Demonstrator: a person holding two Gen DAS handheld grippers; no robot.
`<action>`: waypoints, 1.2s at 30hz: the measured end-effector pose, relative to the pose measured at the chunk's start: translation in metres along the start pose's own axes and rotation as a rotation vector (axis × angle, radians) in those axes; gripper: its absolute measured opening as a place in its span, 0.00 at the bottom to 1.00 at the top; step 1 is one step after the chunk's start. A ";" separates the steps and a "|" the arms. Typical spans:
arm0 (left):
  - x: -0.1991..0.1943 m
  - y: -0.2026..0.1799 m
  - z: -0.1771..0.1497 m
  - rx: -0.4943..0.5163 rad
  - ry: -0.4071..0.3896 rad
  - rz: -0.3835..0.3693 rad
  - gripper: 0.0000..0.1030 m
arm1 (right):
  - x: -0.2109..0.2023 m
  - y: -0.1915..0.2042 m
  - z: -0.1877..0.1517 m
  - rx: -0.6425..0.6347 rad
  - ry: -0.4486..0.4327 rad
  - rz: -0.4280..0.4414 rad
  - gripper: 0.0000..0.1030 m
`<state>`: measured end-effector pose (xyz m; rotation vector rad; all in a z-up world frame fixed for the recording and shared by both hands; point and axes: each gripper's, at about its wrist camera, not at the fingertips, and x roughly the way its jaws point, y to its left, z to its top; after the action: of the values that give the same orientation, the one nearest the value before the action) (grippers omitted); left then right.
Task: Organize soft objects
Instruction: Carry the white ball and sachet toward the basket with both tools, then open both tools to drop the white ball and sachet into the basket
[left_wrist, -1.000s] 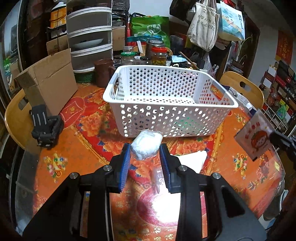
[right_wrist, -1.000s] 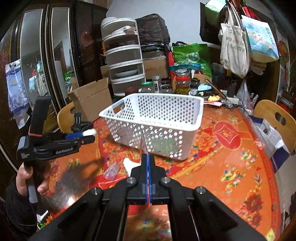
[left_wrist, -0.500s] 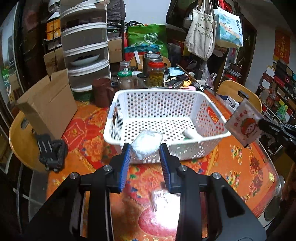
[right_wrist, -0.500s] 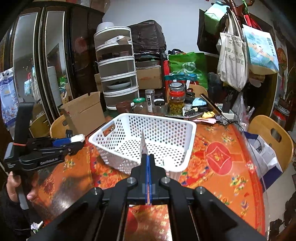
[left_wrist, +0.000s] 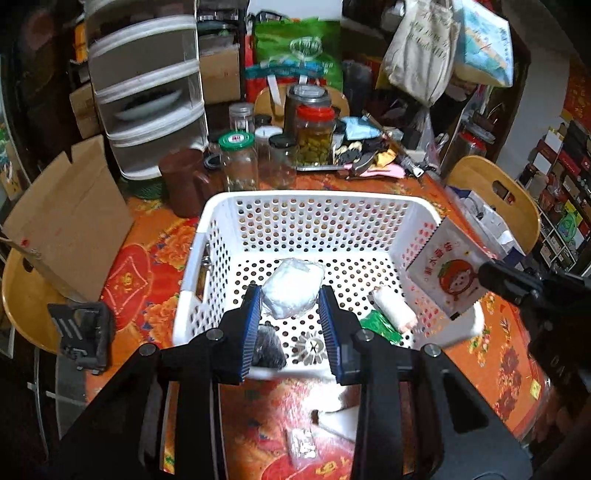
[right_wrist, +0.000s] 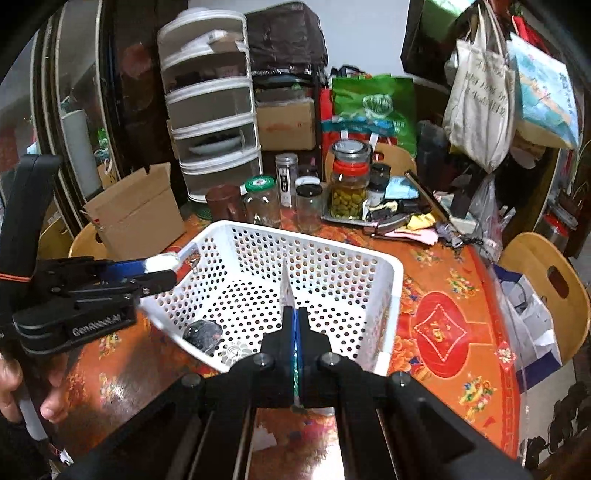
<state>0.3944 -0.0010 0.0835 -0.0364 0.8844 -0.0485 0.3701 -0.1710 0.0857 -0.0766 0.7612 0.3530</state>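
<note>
Over the basket (left_wrist: 221, 206), your left gripper (left_wrist: 290, 295) pinches a white pack (left_wrist: 291, 291); your right gripper (right_wrist: 295, 325) clamps a packet (left_wrist: 448, 271).

white perforated basket (left_wrist: 306, 218) on the patterned table, open top. above its floor: a white soft bundle in clear wrap (left_wrist: 291, 291), clamped between blue pads. at the basket's right wall: a flat cartoon-print packet (left_wrist: 448, 273), tilted, pinched at one edge. inside the basket: white roll (left_wrist: 393, 306), green packet (left_wrist: 380, 326), dark fuzzy lump (left_wrist: 267, 347).
</note>
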 end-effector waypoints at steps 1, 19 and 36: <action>0.012 0.000 0.004 -0.004 0.021 0.007 0.29 | 0.011 -0.002 0.002 0.008 0.018 -0.003 0.00; 0.135 0.006 0.020 -0.037 0.230 0.052 0.29 | 0.122 -0.022 0.001 0.080 0.211 0.001 0.00; 0.029 0.021 -0.003 -0.028 0.008 0.037 0.85 | 0.029 -0.034 -0.011 0.107 0.062 0.028 0.76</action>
<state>0.4114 0.0178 0.0580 -0.0458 0.8932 -0.0019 0.3941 -0.1972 0.0559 0.0236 0.8415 0.3375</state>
